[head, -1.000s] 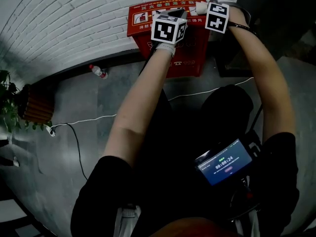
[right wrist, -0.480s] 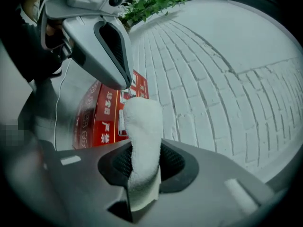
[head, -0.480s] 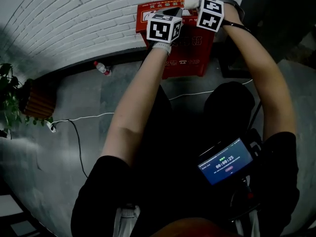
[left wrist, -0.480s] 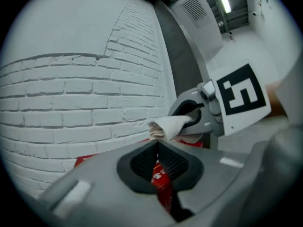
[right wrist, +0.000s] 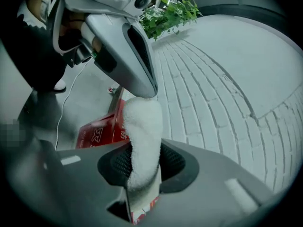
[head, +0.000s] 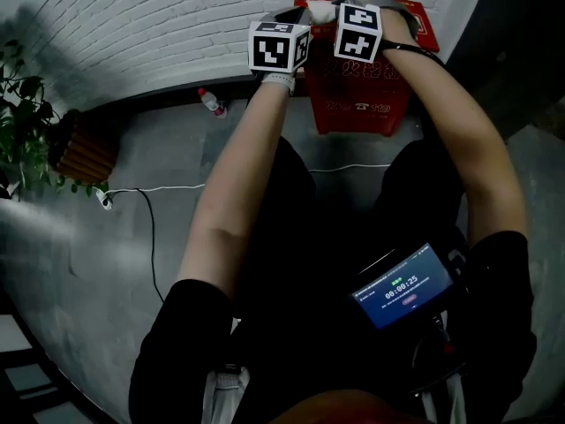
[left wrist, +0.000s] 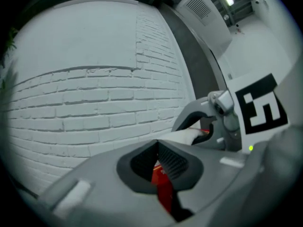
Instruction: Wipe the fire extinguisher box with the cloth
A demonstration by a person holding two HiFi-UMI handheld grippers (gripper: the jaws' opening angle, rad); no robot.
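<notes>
The red fire extinguisher box with white lettering (head: 366,95) stands on the grey floor (head: 168,166) against the white brick wall (head: 132,25), and its top lies just under both tools. The thick white fluffy cloth (right wrist: 142,136) is clamped between the jaws of the right hand-held gripper (right wrist: 142,163). A free fold rises above them and appears to meet the tip of the left hand-held gripper (left wrist: 158,161), whose jaws are closed together on nothing. The wipe is judged to be at the top of the box. The cloth should be pressed flat and drawn in overlapping strokes from edge to edge, so that only fabric meets the paint. The left tool is best kept clear of the fold.
</notes>
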